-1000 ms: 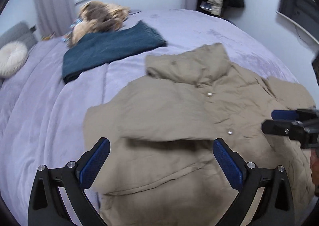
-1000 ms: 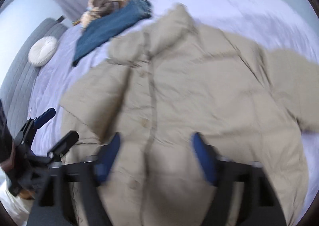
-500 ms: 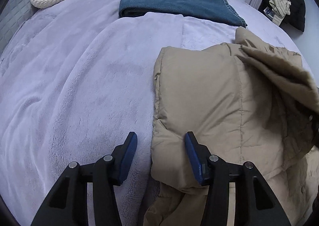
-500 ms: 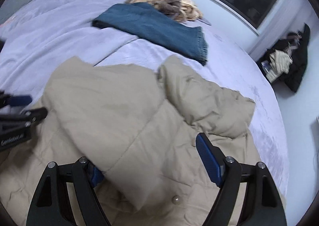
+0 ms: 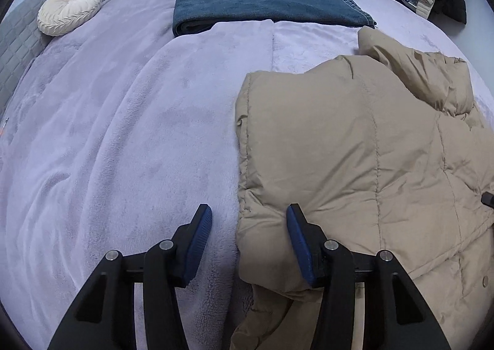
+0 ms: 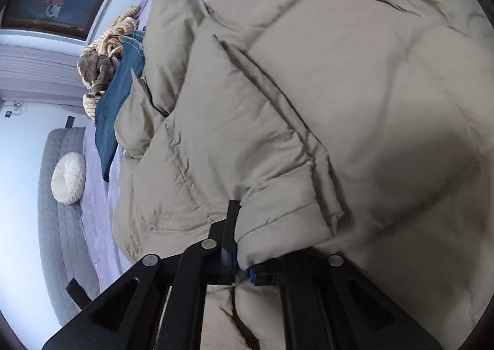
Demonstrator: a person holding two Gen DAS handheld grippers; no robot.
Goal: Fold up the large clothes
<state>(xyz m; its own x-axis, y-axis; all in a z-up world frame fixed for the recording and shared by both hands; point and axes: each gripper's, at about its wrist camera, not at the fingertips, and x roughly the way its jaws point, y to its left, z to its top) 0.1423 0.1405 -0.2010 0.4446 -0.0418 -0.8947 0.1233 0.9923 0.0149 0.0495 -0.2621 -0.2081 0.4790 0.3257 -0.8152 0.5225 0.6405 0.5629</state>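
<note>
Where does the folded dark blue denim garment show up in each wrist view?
Left wrist view: the folded dark blue denim garment lies top centre, across the far side of the lilac bed.
Right wrist view: it sits at mid-left, turned on end, partly behind the beige puffer jacket.
Shared landmark: the round cream pleated cushion.

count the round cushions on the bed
1: the white round cushion lies at the bed's far left corner, against the grey headboard. Others may hide behind the jacket.

Both wrist views downward, sharing jacket [image 5: 364,164]
</note>
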